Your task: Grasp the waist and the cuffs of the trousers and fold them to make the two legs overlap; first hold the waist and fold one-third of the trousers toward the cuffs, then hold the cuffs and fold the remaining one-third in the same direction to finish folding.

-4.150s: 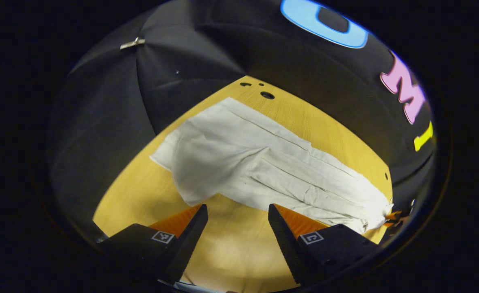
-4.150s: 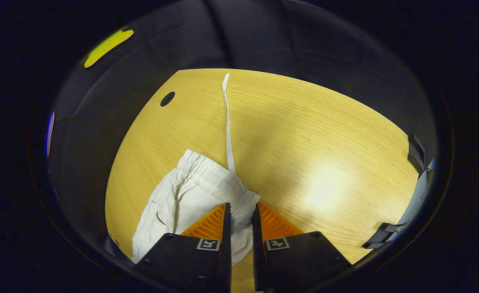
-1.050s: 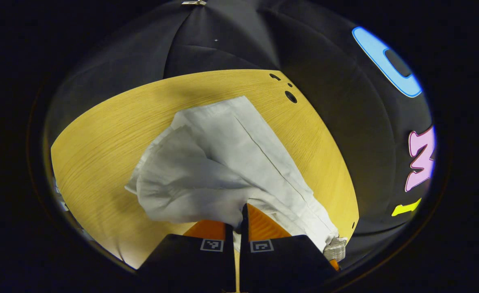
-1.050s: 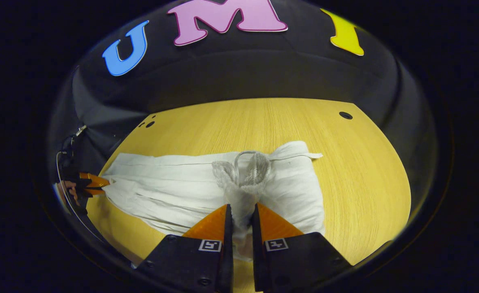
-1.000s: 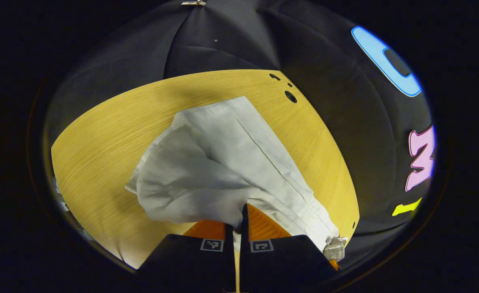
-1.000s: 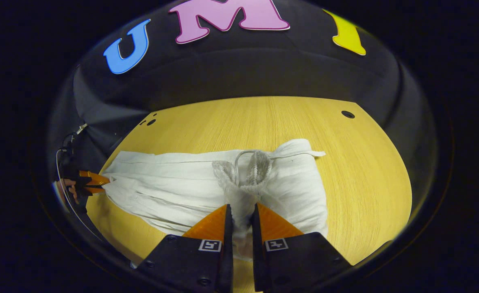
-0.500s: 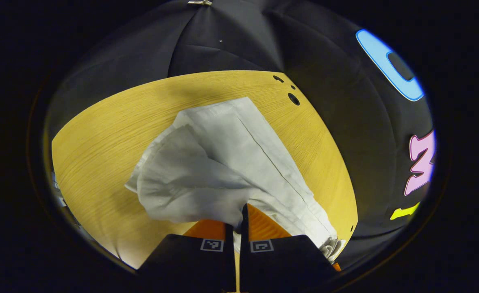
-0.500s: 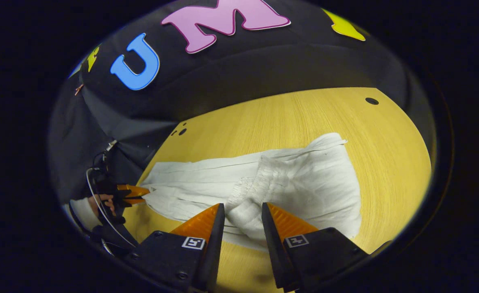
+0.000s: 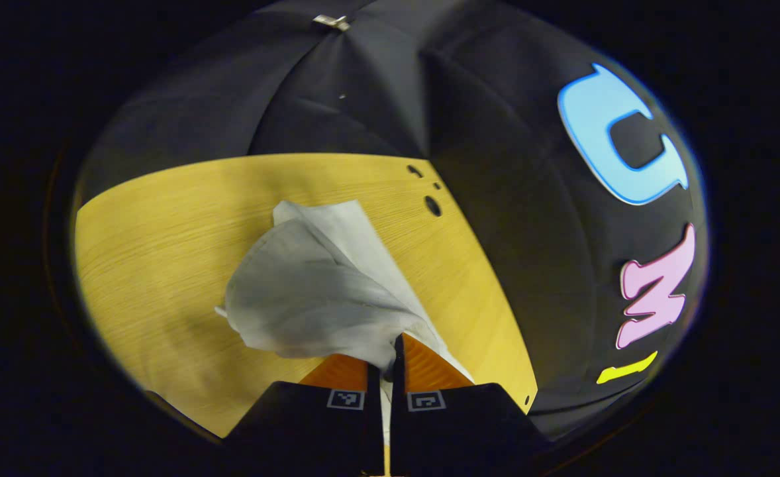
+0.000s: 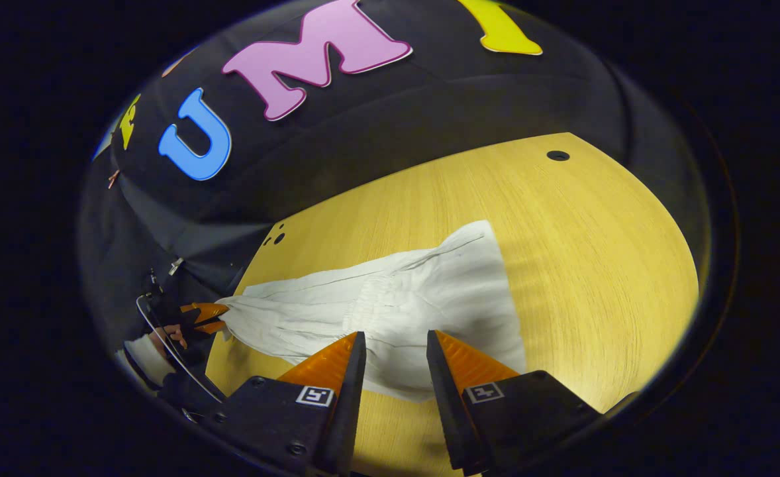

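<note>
Two fingers of the left hand-held gripper [image 9: 385, 348] sit pressed together in the left gripper view, pinching a bunched edge of the white cotton trousers [image 9: 310, 285]. From that pinch the cloth rises off the yellow wood-grain desk [image 9: 151, 225] and runs away toward three small dark holes [image 9: 432, 205] near the desk's far edge.

Next, the right gripper view: the right hand-held gripper [image 10: 395, 348] hangs with its fingers parted, nothing between them, just above the near edge of the trousers [image 10: 430, 298]. The garment lies flat across the desk [image 10: 595, 265], its gathered waist folded onto the legs. At the far left the left hand-held gripper [image 10: 206, 317], held by a person's hand [image 10: 165, 338], clamps the cuff end.
</note>
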### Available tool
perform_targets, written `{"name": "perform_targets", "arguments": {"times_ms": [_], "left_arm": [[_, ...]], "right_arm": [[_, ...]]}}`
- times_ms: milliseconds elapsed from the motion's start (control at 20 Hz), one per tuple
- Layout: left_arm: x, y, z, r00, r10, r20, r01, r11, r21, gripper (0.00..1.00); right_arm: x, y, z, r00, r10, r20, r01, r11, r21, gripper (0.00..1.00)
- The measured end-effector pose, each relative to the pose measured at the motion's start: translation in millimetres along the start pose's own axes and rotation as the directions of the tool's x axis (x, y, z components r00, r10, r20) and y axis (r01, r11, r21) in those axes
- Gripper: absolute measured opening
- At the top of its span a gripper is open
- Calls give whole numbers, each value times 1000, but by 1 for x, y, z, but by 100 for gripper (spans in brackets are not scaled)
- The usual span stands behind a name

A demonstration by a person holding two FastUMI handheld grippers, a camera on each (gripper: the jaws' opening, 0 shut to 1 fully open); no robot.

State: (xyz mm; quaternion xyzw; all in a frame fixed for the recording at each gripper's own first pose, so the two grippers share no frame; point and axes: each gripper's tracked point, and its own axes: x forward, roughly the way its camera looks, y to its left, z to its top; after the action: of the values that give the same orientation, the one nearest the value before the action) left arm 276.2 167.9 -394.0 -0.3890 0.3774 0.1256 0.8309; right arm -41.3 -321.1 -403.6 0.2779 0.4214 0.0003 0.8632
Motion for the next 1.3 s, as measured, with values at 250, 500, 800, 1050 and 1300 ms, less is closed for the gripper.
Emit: {"name": "perform_targets", "arguments": {"times_ms": [250, 500, 800, 1050, 1300], "left_arm": [[-7, -83, -5, 990, -125, 61, 106, 963, 249, 9], [-12, -149, -46, 979, -198, 45, 153, 862, 483, 9], [-16, -208, -120, 967, -251, -37, 212, 719, 661, 9], [-18, -235, -187, 953, -274, -132, 272, 576, 771, 9], [-14, -239, -245, 948, -244, -205, 296, 432, 852, 9]], "right_arm": [[-17, -25, 16, 999, -25, 36, 25, 1000, 16, 57], [-32, -53, 25, 997, -53, 50, 52, 998, 23, 57], [-53, -93, 34, 991, -104, 78, 98, 992, 79, 57], [-72, -121, 39, 983, -146, 112, 131, 982, 133, 57], [-94, -149, 39, 971, -195, 141, 169, 969, 179, 57]]}}
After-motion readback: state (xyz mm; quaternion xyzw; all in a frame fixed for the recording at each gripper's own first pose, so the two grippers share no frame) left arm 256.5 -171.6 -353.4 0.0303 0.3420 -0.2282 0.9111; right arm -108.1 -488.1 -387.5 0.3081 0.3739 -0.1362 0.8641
